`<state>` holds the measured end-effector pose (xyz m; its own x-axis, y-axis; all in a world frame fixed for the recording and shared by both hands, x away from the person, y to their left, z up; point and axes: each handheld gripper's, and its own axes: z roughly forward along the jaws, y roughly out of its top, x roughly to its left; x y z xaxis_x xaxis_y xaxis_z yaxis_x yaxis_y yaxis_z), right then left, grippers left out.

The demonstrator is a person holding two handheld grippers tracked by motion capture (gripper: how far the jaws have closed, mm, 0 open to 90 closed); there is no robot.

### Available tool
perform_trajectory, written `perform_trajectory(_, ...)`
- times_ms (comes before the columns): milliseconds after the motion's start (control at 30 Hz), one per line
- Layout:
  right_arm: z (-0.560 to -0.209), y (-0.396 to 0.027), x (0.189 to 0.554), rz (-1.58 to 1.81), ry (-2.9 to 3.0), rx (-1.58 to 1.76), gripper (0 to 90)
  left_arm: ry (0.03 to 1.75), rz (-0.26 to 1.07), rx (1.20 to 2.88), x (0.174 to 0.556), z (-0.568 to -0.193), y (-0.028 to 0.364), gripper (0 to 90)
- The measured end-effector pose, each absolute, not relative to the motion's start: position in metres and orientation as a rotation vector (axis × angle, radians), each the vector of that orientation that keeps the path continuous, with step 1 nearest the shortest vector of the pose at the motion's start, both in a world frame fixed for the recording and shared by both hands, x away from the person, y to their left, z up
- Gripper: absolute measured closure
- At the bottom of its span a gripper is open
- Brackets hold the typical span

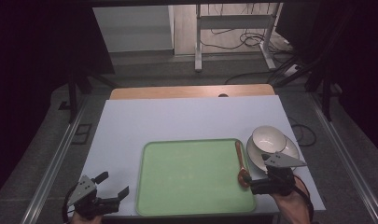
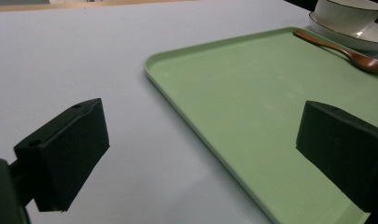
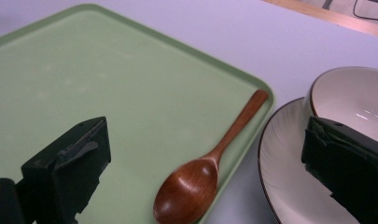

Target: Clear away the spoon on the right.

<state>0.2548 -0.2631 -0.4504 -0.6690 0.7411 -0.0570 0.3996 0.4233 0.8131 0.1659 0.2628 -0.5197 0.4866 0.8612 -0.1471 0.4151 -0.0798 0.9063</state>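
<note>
At the near edge of the bench, the left gripper point(image 1: 113, 185) hovers by the near left corner of a green tray point(image 1: 186, 196), its fingers point(image 2: 65, 154) spread wide and empty. Across the tray's near edge, the right gripper point(image 1: 246, 179) hovers just over the bowl end of a wooden spoon point(image 1: 241, 165), its fingers point(image 3: 67, 168) also released, one above the tray and one above the white plate point(image 1: 294, 151).

The spoon lies along the tray's right edge, bowl end nearest the person, and seems to rest partly on the rim, though the angle makes that hard to confirm. Its handle points toward the bench's far side. Just beside it, off the tray near the bench's right edge, the plate carries a white bowl point(image 1: 269, 138).

To pick up the spoon cleanly, the right gripper would likely do best to shift farther along to the neck or handle, lower with one finger on either side, and close gently, keeping clear of the plate's rim.
</note>
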Motion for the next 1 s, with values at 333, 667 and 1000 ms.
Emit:
perform_trajectory(333,-0.456,-0.281,0.241,1.142,2.232,1.01,1.0,1.098,0.542,1.694,0.166,-0.52,0.263,1.9)
perform_trajectory(667,-0.462,-0.297,0.229,1.151,2.199,1.048,1.0,1.101,0.542,1.692,0.166,-0.52,0.263,1.9)
perform_trajectory(1000,-0.475,-0.308,0.22,1.108,2.189,1.083,1.0,1.1,0.54,1.697,0.166,-0.52,0.263,1.9)
